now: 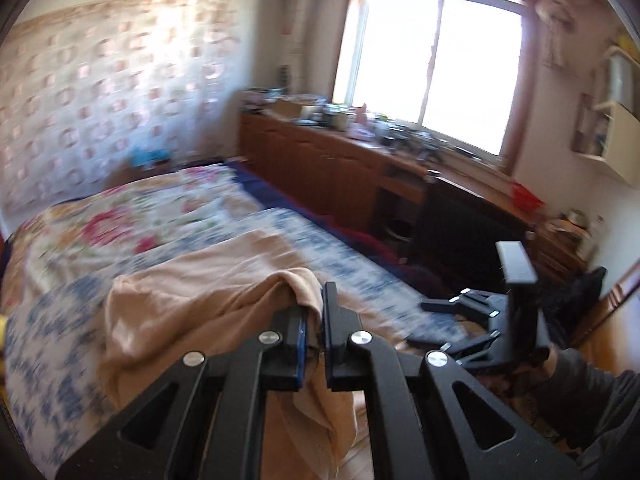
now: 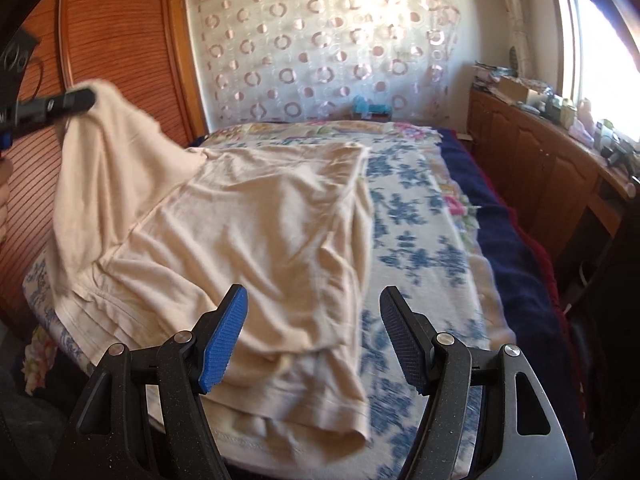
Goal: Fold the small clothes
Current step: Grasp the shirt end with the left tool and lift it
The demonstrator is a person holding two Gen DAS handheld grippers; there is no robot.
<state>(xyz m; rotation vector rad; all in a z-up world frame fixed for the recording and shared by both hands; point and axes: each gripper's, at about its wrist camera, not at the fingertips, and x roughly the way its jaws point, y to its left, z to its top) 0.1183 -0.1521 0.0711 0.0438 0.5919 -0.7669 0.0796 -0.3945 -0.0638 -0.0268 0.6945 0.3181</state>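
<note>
- My left claw is pinching a corner of the beige shirt, its pads pressed together on the cloth; from the right wrist view that corner hangs lifted above the left edge of the bed.
- The rest of the shirt lies spread on the bed's flowered cover, with its near hem at the bed's front edge.
- My right claw is spread wide and holds nothing; it hovers over the near right part of the shirt, seemingly clear of the cloth.
- I judge the step in hand to be the first fold: carrying the raised side over the body of the shirt.
- Next I need to sweep the left claw across toward the right, lay the corner flat, and perhaps use the right claw to pin or catch the hem so the edges line up.
</note>
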